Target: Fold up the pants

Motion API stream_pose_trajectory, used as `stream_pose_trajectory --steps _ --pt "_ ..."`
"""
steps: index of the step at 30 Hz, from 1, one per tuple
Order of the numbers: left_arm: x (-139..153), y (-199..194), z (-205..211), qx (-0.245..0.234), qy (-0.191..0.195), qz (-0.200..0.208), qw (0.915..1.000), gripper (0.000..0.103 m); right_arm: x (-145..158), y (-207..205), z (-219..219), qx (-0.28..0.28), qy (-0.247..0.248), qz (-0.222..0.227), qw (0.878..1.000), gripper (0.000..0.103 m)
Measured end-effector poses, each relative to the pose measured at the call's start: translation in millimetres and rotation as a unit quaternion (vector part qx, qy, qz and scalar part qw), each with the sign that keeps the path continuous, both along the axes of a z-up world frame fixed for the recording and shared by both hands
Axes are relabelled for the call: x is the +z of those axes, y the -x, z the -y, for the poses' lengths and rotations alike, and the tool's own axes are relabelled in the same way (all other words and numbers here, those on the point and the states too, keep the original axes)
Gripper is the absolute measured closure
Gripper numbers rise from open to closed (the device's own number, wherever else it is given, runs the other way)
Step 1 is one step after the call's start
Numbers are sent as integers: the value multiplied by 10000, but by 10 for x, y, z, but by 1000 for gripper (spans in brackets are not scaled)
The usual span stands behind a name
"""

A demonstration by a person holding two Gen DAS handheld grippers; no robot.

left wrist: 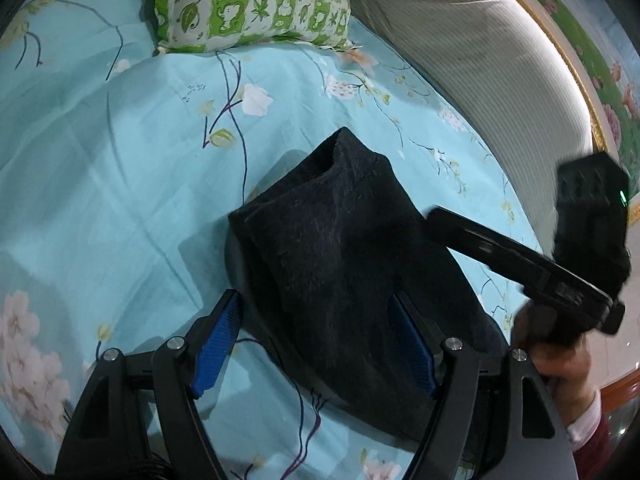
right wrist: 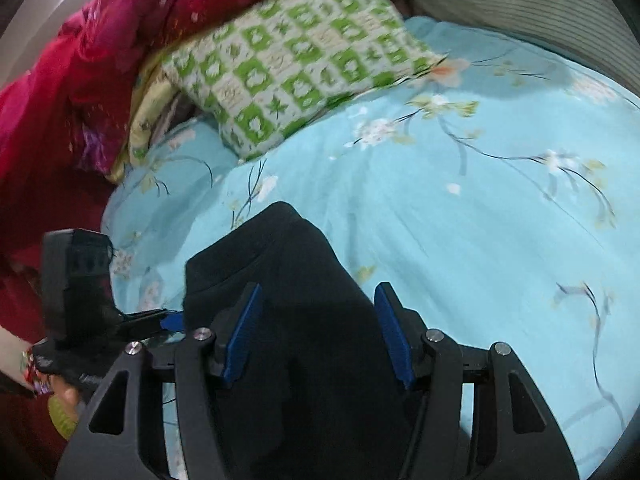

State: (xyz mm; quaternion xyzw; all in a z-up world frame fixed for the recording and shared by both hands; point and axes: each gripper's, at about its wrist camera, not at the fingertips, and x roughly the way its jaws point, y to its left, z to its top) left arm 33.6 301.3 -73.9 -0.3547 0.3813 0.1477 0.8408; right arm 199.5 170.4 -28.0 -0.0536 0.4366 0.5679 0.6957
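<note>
Both tools spread wide, clamping nothing: left gripper (left wrist: 316,344) and right gripper (right wrist: 316,332) straddling folded dark pants (left wrist: 340,248) lying bunched on floral blue bedsheet (left wrist: 120,200), near green checked pillow (left wrist: 252,0).

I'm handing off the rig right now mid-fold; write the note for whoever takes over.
Left gripper: open, fingers straddling the near end of the pants, not clamped.
Right gripper: open, also straddling the pants, not clamped.
The pants lie as a compact dark bundle on the blue floral sheet, in front of the green checked pillow.
Done: pants appear folded over at least once.
Left: probably check the fold and flatten it; how many layers there are cannot be told.
</note>
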Motion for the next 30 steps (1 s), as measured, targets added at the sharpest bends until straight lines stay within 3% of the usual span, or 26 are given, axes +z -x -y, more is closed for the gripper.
stream_pose_trajectory --steps 6,7,8,10,15,22,30 --pt "-36 -83 -2 -1 -197 34 9998 33 -144 -105 -422 487 396 36 9980 45" --pt "-42 -100 1 51 -293 -19 9996 38 -169 -122 -468 559 411 -15 9976 55" --pt "-46 -117 5 100 -406 -93 9991 49 -187 -131 -497 626 415 -80 9971 65" --pt "-49 -150 5 96 -517 -147 9985 58 -193 -141 -515 642 423 -162 9969 73" --pt "76 -141 32 -50 -264 77 9996 85 -16 -101 -333 558 112 -283 9980 80" --pt "681 -93 548 -558 -680 664 9939 87 509 46 340 247 -637 -222 9974 82" --pt "1207 -155 1271 -1294 -908 1226 9798 88 893 224 1344 -341 -1406 -92 9894 82"
